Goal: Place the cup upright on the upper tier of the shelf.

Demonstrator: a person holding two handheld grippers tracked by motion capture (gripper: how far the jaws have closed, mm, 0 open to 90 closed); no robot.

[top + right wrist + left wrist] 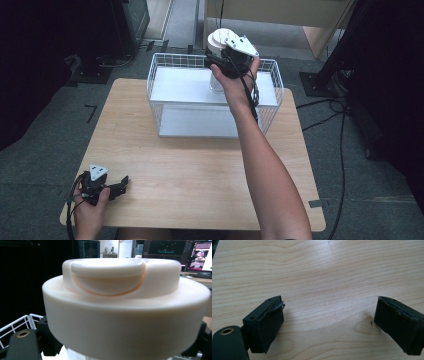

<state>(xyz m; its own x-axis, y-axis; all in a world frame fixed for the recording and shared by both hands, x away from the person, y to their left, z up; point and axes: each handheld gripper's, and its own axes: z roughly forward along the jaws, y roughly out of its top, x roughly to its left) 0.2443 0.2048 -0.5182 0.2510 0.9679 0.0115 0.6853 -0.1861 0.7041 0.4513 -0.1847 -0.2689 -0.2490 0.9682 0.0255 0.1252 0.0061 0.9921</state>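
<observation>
The right claw [225, 62] is held up over the far side of the white wire basket [159, 100], and it is pinching a container with a broad cream-white plastic lid [126, 312]. In the right gripper view the lid sits right up against the camera, its black jaws clamped just beneath the lid's rim on either side, the raised flip cap [107, 267] on top facing up. From the high view the lid [218, 40] pokes out beyond the claw, above the basket's back edge, with a pale body hanging below it inside the basket. The basket stands on the far half of the light wooden worktop [200, 175]. Well apart, at the near left corner, the left claw [120, 186] rests low over bare wood, its jaws spread wide with nothing between them.
</observation>
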